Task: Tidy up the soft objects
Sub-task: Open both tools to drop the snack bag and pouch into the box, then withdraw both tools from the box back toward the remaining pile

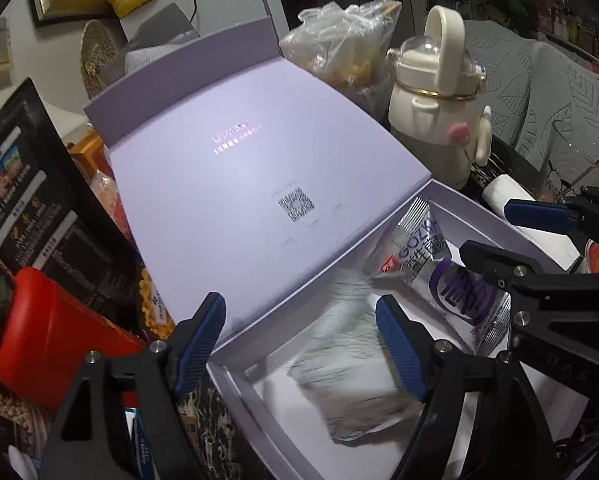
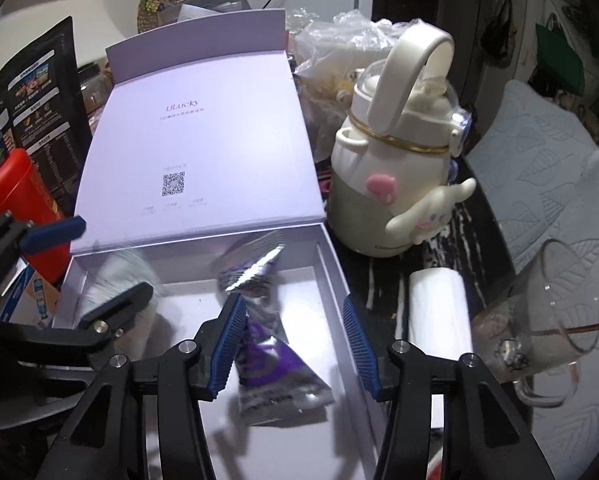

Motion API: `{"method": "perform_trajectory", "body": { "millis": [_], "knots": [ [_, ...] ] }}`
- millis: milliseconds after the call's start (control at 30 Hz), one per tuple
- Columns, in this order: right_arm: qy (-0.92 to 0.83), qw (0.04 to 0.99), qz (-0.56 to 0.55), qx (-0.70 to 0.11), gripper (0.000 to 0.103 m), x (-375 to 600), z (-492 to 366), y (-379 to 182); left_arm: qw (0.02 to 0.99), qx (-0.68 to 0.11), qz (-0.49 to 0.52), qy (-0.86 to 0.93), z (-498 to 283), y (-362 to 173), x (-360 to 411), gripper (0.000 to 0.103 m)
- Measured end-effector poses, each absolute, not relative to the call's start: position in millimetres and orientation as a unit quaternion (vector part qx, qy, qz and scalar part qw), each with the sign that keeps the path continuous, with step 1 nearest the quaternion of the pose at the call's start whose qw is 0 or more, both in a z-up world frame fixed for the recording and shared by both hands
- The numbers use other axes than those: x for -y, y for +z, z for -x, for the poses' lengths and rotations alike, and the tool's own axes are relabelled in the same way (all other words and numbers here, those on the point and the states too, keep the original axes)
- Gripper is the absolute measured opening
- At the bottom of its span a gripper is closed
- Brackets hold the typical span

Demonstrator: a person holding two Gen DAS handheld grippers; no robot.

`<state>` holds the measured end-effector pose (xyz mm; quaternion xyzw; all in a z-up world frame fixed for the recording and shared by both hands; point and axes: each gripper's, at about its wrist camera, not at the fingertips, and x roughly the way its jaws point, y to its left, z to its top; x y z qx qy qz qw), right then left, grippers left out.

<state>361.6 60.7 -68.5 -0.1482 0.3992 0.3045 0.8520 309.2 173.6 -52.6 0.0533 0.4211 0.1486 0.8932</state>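
An open white box (image 1: pixel 235 384) with a lilac lid (image 1: pixel 235 184) folded back holds two soft packs. A pale grey-green soft pack (image 1: pixel 351 364) lies in the box between the open fingers of my left gripper (image 1: pixel 299 340), blurred and apart from both pads. A silver and purple pouch (image 2: pixel 275 376) lies in the box (image 2: pixel 327 280) under my open right gripper (image 2: pixel 291 348); it also shows in the left wrist view (image 1: pixel 455 280). The right gripper (image 1: pixel 499 232) reaches in from the right in the left wrist view. Neither gripper holds anything.
A cream bottle with a loop handle (image 2: pixel 395 160) stands right of the box. A white roll (image 2: pixel 439 312) and a clear glass mug (image 2: pixel 547 320) lie beside it. A red container (image 1: pixel 51 336), black snack bag (image 1: pixel 31 200) and plastic bag (image 1: pixel 339 48) crowd the left and back.
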Motion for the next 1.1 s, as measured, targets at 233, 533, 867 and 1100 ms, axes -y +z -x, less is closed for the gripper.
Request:
{"method": "perform_trajectory", "body": {
  "millis": [233, 533, 867, 1100],
  "knots": [
    [0.3, 0.864, 0.145, -0.379, 0.051, -52.1, -353.5, -44.9, 0.904, -0.399, -0.041, 0.146, -298.6, -25.2, -168.6, 0.078],
    [0.298, 0.884, 0.133, -0.334, 0.051, -37.4, -335.1, 8.9, 0.924, -0.35, -0.037, 0.146, -273.5, 28.6, -160.3, 0.078],
    [0.295, 0.907, 0.117, -0.277, 0.051, -10.2, -300.3, 73.1, 0.945, -0.297, -0.036, 0.133, -230.8, 89.5, -143.7, 0.078],
    [0.291, 0.919, 0.108, -0.245, 0.054, 15.6, -267.4, 114.2, 0.956, -0.266, -0.031, 0.117, -195.1, 120.8, -129.5, 0.078]
  ]
}}
